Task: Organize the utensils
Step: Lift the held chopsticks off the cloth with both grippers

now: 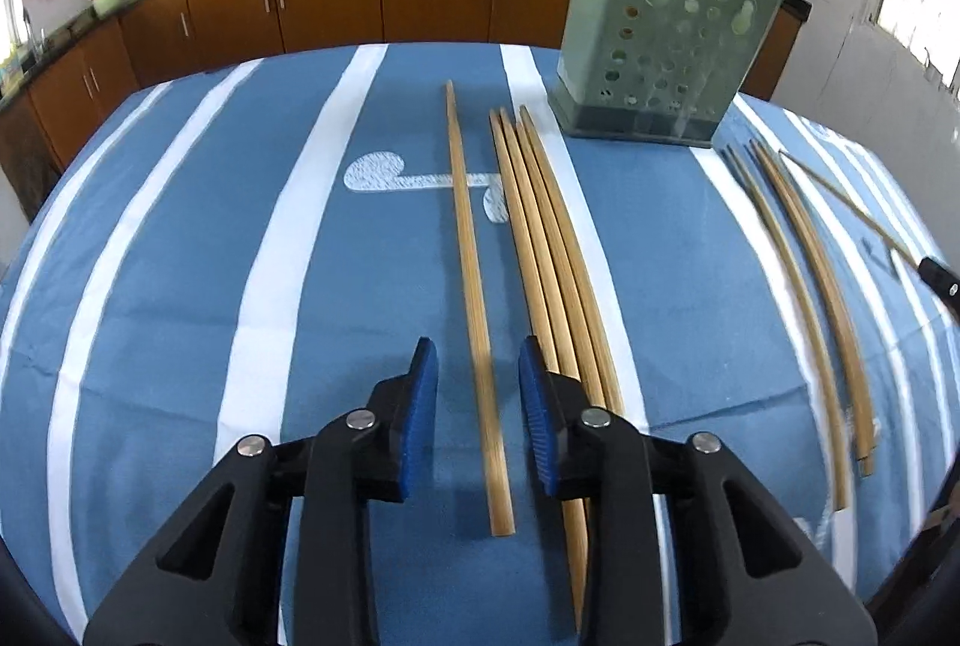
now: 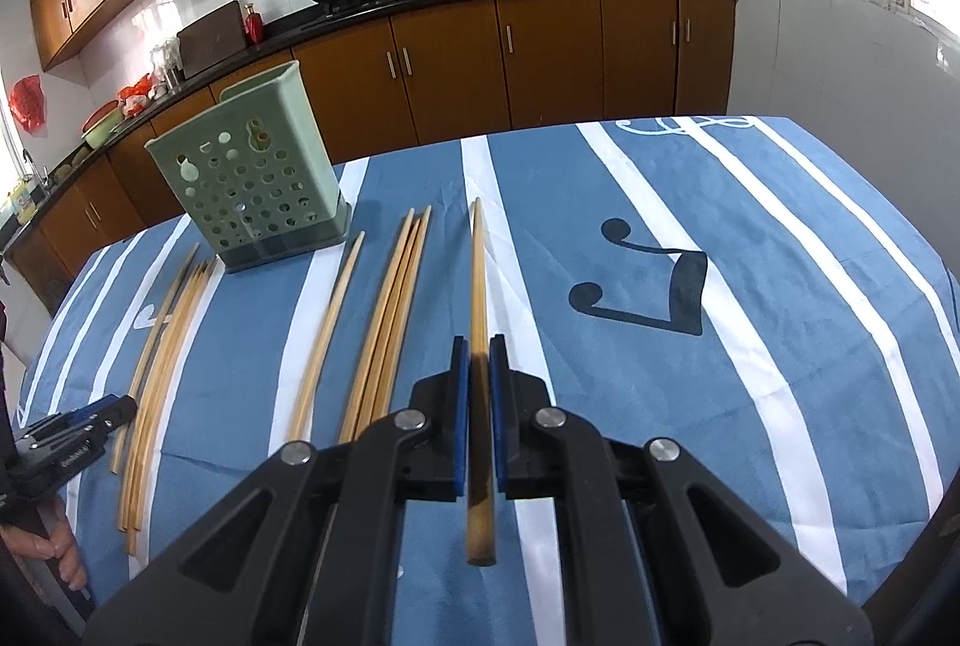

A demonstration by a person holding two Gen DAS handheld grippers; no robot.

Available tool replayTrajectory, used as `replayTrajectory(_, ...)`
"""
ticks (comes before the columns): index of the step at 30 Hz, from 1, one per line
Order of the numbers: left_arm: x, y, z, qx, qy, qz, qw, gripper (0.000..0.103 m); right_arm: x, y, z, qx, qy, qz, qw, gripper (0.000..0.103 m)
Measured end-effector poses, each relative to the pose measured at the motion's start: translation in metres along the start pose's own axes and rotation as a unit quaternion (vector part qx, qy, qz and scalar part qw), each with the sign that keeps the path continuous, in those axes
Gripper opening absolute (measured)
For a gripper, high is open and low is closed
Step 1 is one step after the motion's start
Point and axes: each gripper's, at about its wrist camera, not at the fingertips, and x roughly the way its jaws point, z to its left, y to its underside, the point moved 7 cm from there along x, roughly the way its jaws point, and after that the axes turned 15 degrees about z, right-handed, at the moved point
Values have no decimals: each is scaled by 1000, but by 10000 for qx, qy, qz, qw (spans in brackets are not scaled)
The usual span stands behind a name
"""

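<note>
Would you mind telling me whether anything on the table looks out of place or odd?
Nothing looks damaged or spilled. The green holder stands upright, while the chopsticks lie in loose groups on the cloth instead of inside it. One chopstick is clamped in the right gripper.

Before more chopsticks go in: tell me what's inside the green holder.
Through the holes of the green holder only pale inner wall and one brownish patch show, possibly a chopstick. The open top faces away in both views, so its contents stay mostly hidden.

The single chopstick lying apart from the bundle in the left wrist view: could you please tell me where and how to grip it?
Grip the single chopstick near its thick near end, coming down from above with the left tongs straddling it; the free cloth on its left leaves room.
</note>
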Motion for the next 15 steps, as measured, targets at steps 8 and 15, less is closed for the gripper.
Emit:
replayTrajectory(8,0,-1,17,-104,-141,-56,9998,8,4,2,-1,2,-25,39,10000,8)
replayTrajectory(15,-4,6,14,-28,-291,-105,9995,8,8,5,0,3,-40,81,10000,8)
